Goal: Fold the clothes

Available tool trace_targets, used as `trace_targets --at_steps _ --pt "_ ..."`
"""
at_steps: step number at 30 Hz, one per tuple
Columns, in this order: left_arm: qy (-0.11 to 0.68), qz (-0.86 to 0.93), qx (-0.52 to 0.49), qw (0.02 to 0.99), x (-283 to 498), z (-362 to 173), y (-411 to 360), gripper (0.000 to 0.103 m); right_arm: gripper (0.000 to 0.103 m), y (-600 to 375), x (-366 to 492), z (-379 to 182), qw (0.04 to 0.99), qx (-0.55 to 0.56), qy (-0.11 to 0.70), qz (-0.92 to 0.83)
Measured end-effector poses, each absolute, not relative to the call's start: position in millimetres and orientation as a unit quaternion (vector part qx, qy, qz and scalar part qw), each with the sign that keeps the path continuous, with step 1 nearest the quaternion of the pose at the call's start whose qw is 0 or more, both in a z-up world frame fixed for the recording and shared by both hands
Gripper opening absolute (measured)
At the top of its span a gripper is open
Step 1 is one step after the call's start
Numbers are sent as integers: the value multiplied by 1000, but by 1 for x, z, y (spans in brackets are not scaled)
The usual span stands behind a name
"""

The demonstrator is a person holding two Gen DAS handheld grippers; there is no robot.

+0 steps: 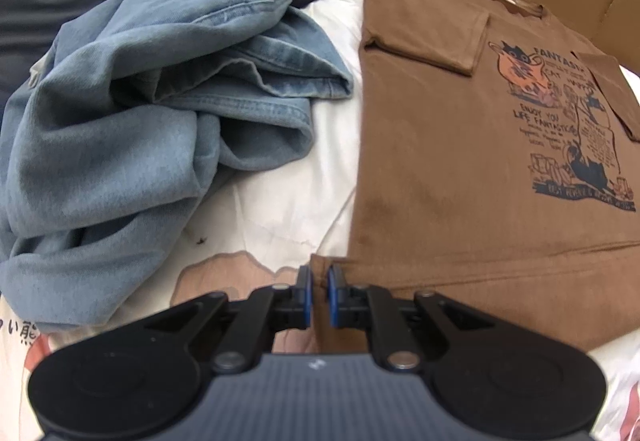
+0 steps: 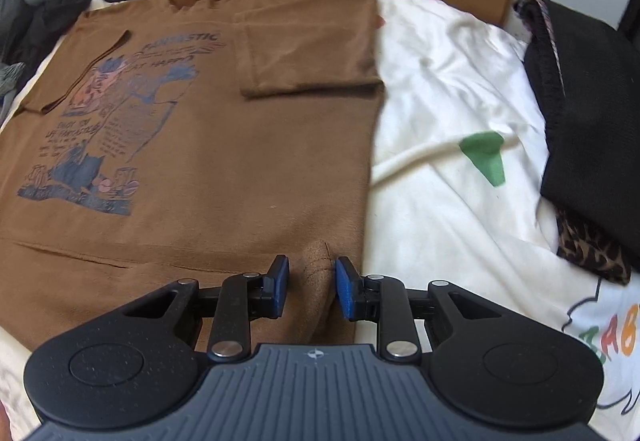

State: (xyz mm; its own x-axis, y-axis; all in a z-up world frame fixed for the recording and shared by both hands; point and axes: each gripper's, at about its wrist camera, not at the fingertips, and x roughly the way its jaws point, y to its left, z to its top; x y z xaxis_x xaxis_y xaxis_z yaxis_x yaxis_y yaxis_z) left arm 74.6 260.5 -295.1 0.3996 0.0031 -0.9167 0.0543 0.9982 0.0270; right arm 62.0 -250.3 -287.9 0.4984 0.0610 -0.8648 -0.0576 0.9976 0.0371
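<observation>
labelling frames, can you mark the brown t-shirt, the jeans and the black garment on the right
brown t-shirt (image 2: 224, 145): right wrist view, plain chest area.
jeans (image 1: 120, 145): left wrist view, crumpled middle.
black garment (image 2: 592, 113): right wrist view, flat black face.

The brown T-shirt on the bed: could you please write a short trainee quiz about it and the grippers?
1. True or false: both sleeves of the T-shirt are folded inward.
2. Which garment lies left of it in the left wrist view: (a) jeans, (b) a towel, (c) a sock?
3. What part does each gripper (left, right) pinch?

Key: 1 true; 2 a; 3 the hem, a corner each.
</observation>
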Motion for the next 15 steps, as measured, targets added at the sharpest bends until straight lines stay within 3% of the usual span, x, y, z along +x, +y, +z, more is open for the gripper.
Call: trace_targets --at_steps 1,15 --pt "546 -15 26 837 74 -295 261 9 3 -250 62 -287 865 -1 500 36" --pt "513 -18 -6 858 106 -276 262 8 4 -275 72 -269 878 40 476 -20"
